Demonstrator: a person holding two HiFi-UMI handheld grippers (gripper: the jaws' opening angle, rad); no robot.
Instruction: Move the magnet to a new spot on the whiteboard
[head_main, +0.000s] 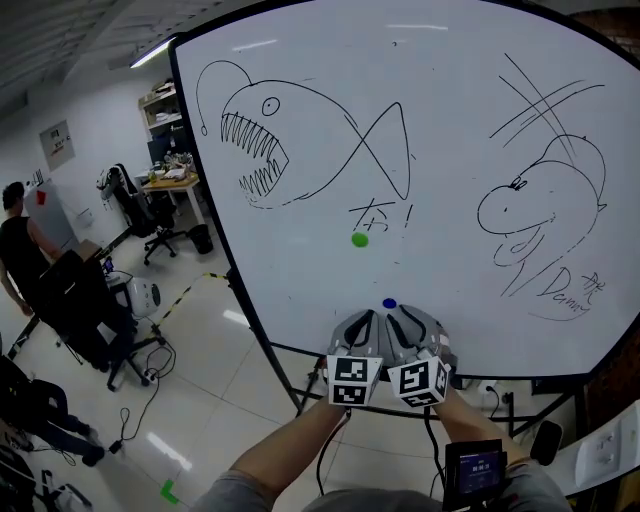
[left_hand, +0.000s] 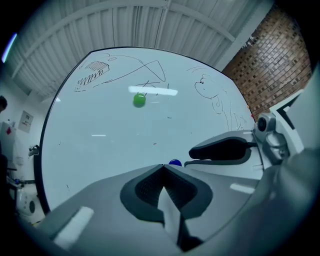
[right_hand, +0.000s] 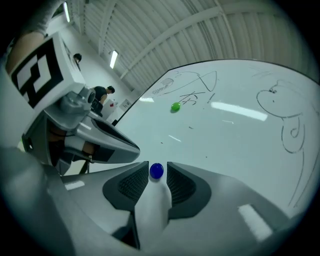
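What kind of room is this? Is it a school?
Probably a workshop-style office, not a classroom: there's a big drawn-on whiteboard on a stand, a cluttered desk with an office chair beside it, and a bare ribbed ceiling.

lower magnet (right_hand: 156, 171): on whiteboard (head_main: 320, 60), between right gripper (right_hand: 157, 176) jaws | upper magnet (head_main: 360, 239): above it | left gripper (left_hand: 163, 167): beside, left
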